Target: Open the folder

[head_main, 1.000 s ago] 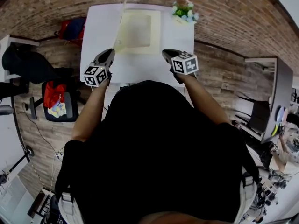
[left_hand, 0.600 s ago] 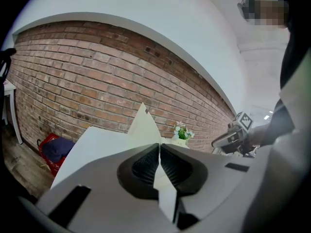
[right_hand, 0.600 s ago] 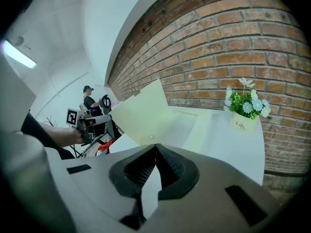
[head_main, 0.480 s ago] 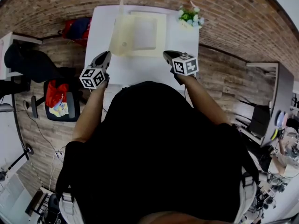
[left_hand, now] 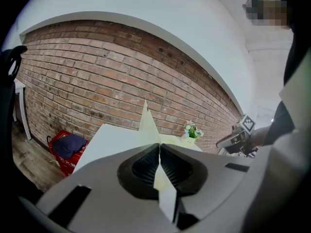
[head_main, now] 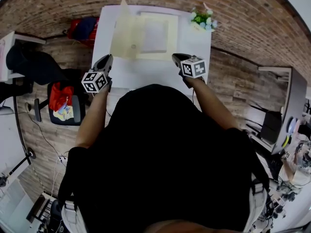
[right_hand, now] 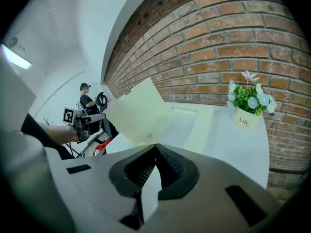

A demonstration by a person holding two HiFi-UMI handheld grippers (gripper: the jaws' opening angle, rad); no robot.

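A pale yellow folder (head_main: 155,33) lies on the white table (head_main: 194,47), at its middle. Its cover (head_main: 124,30) stands raised and leans out to the left; a small round snap (right_hand: 149,136) shows near its free edge. Seen from the left gripper view, the cover (left_hand: 148,125) is a thin upright sheet beyond the jaws. My left gripper (head_main: 107,59) hangs at the table's near left edge, apart from the cover, shut with nothing in it. My right gripper (head_main: 176,57) hovers over the near right part of the table, short of the folder, also shut and empty.
A small pot of flowers (head_main: 203,19) stands at the table's far right corner by the brick wall. A red basket with dark cloth (head_main: 80,30) sits on the floor to the left, a dark chair (head_main: 29,64) nearer. A person (right_hand: 87,101) stands far off.
The folder's cover has swung from nearly upright to leaning out to the left. My left gripper has drawn back leftward, away from the cover. The right gripper has shifted slightly.
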